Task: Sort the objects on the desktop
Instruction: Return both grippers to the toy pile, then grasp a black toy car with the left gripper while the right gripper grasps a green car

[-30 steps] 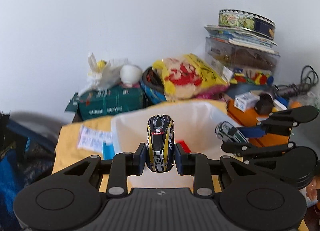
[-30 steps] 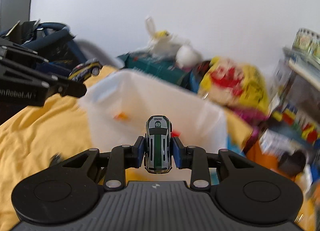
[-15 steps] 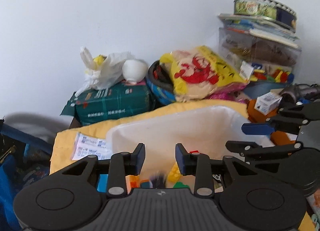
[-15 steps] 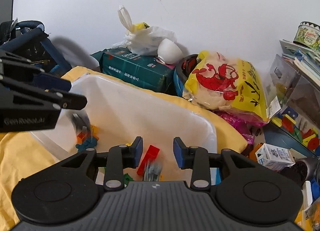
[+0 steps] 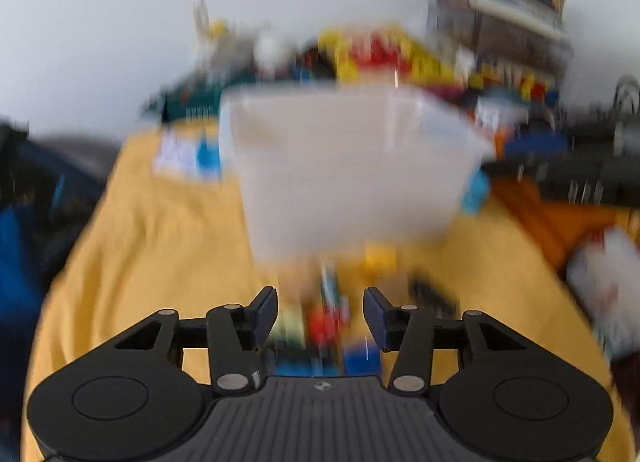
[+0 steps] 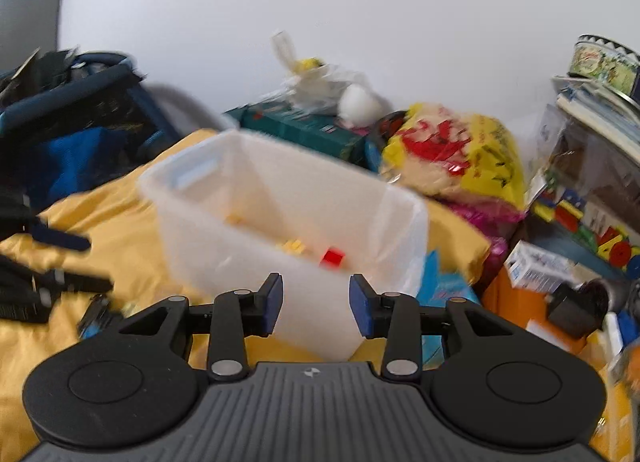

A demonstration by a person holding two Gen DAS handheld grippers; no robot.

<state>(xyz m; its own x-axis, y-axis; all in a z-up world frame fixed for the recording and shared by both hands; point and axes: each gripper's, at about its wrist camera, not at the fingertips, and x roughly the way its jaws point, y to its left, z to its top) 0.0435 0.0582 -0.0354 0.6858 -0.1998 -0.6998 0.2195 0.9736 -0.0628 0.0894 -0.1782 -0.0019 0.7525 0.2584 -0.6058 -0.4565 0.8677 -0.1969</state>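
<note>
Grippers left (image 5: 320, 312) and right (image 6: 316, 304): fingers released, widening, empty | bin (image 6: 396, 221) far, holds blocks | left nears loose toys (image 5: 326, 316) for pickup

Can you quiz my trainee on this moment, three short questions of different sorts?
1. True or false: the right gripper holds a toy car.
2. What lies between the left gripper and the bin? A) loose bricks B) a mug C) nothing
3. What colour is the cloth under the bin?

Key: 1 false, both jaws stand open and empty, having just been opening. 2 A. 3 yellow.
</note>
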